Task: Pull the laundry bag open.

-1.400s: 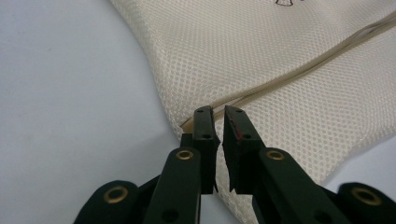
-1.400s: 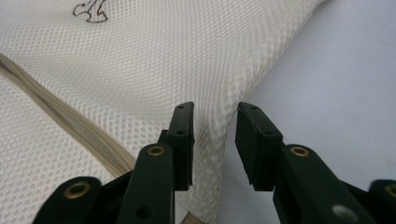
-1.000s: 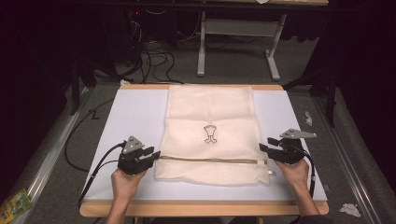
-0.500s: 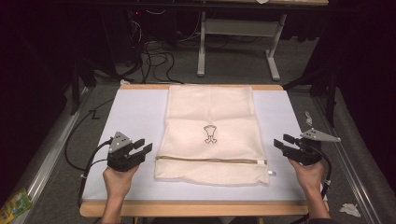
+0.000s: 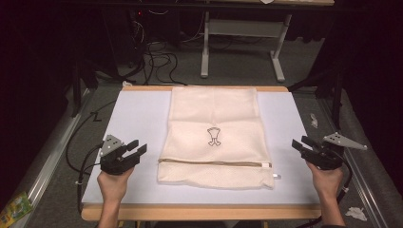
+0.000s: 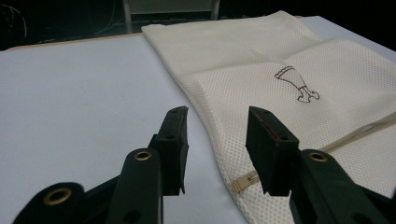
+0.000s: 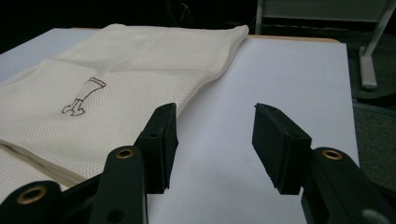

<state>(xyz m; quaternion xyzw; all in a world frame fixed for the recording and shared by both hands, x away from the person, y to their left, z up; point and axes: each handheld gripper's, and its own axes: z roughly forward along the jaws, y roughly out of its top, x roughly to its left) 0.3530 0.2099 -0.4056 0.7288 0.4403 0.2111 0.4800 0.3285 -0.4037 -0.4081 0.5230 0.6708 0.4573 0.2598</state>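
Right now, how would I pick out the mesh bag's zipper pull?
On the white table lies a cream mesh bag. A tan zipper crosses its near end; the zipper pull is the small pale tab at that line's right end.

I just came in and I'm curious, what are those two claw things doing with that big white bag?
A person holds a gripper in each hand beside a cream mesh laundry bag lying flat on the white table. The left gripper and the right gripper are both open and grip nothing, one off each side of the bag. The bag's zipper looks closed.
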